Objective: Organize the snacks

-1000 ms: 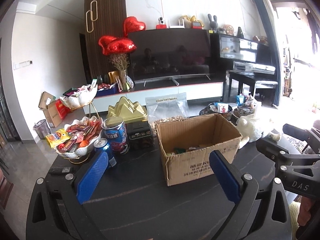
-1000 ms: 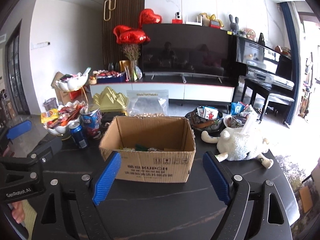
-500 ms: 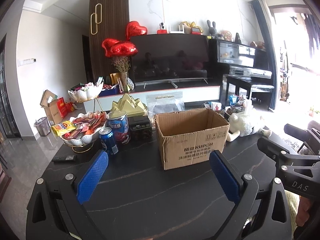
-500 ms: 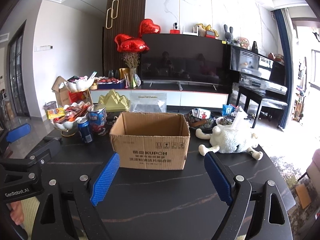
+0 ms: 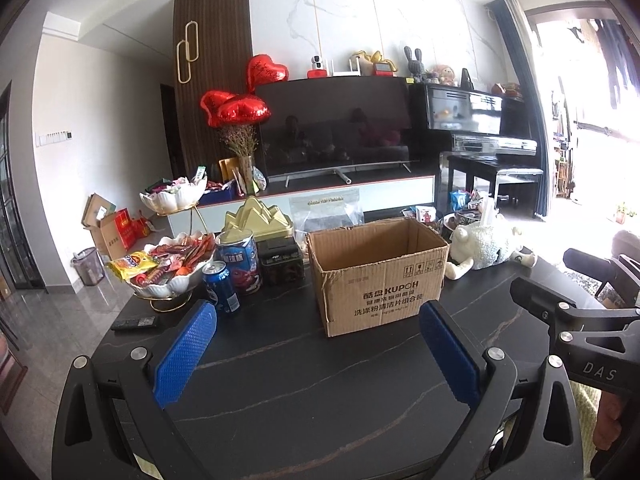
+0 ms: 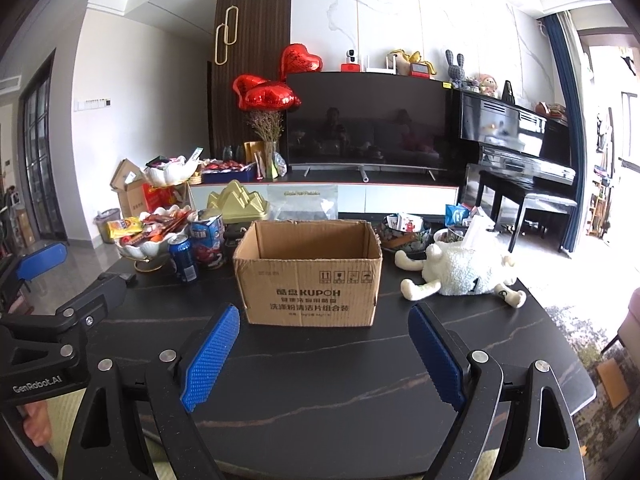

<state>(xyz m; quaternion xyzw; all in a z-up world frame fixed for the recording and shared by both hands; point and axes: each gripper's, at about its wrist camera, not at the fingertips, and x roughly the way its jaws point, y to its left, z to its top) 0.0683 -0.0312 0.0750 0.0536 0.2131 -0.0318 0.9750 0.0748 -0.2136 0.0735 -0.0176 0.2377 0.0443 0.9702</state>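
Item: my left gripper and right gripper, fingers spread and holding nothing, over the black tabletop; open KUPOH cardboard box ahead between the fingers; snack-filled shell bowl and blue soda can beyond my left finger.

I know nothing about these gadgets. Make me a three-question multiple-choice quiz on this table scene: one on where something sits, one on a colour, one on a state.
1. Where is the blue can relative to the cardboard box?
A. inside it
B. to its left
C. on top of it

2. What colour are the gripper pads?
A. blue
B. red
C. green

3. How are the left gripper and right gripper?
A. both open and empty
B. both gripping snacks
C. one holds the can

Answers: B, the can stands on the table left of the box; A, the textured pads are blue; A, both jaws are spread with nothing between.
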